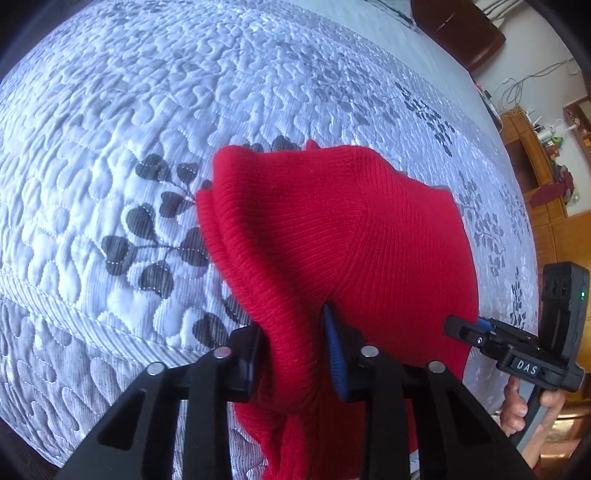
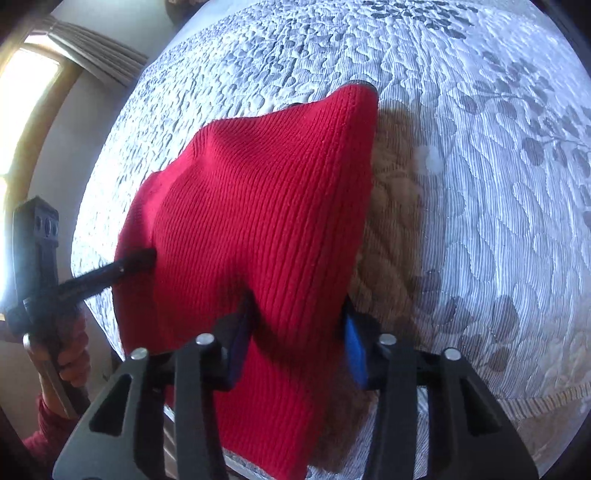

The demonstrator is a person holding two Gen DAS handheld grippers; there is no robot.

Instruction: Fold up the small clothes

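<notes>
A red ribbed knit garment (image 1: 332, 236) hangs lifted above the quilted bedspread, stretched between both grippers. My left gripper (image 1: 295, 350) is shut on one bunched edge of it. The right gripper (image 1: 465, 328) shows at the far right of the left wrist view, gripping the other edge. In the right wrist view my right gripper (image 2: 295, 347) is shut on the red garment (image 2: 258, 206), and the left gripper (image 2: 136, 258) pinches its left edge. The cloth hides most of the fingers.
The white and grey quilted bedspread (image 1: 129, 129) with dark leaf prints fills both views. A dark wooden headboard (image 1: 458, 26) and wooden furniture (image 1: 535, 166) stand at the right. A window with a curtain (image 2: 44, 74) is at the left.
</notes>
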